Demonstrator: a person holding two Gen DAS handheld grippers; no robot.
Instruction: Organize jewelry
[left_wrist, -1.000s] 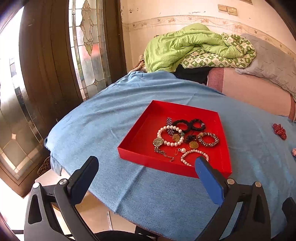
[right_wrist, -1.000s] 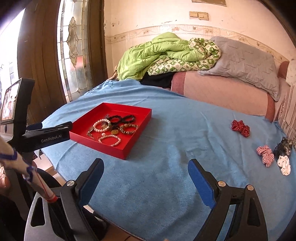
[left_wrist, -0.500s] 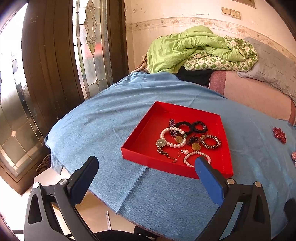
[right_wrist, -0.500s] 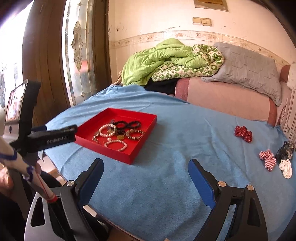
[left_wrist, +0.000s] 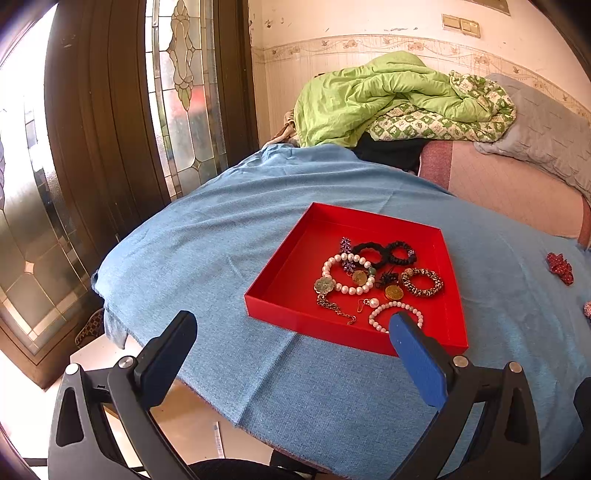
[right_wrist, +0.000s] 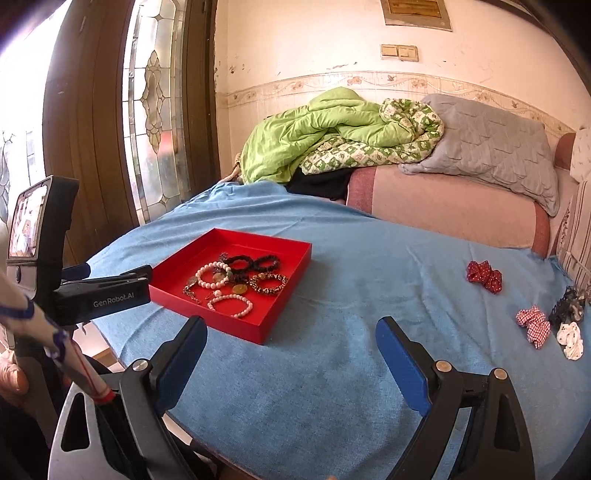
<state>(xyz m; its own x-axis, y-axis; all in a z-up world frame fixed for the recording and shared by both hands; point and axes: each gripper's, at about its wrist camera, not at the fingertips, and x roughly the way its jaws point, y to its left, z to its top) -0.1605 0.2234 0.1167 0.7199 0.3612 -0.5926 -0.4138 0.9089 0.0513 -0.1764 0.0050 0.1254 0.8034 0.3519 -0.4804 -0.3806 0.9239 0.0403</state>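
A red tray (left_wrist: 280, 280) (right_wrist: 288, 291) lies on the blue cloth, with pearl bracelets (left_wrist: 347, 273) (right_wrist: 229, 305), black scrunchies (left_wrist: 384, 253) (right_wrist: 251, 263), a patterned bangle (left_wrist: 422, 282), gold pendants and a chain in it. My left gripper (left_wrist: 291, 332) hangs open over the cloth's near edge, just short of the tray. My right gripper (right_wrist: 290, 336) is open and empty near the tray's front right corner. On the cloth at the right lie a red bow (right_wrist: 484, 276) (left_wrist: 559, 263), a checked bow (right_wrist: 533, 325), a black clip (right_wrist: 567, 306) and a white bow (right_wrist: 570, 340).
The blue cloth (right_wrist: 369, 280) covers a rounded table. Behind it stands a pink sofa (right_wrist: 443, 206) with a green quilt (right_wrist: 325, 136) and a grey pillow (right_wrist: 491, 151). A stained-glass door (left_wrist: 184, 92) is at the left. The left gripper's body (right_wrist: 99, 295) reaches in at the left of the right wrist view.
Both views have tilted upward slightly, so the tray and cloth sit lower and more of the wall shows. Both grippers remain open and nothing on the table has moved.
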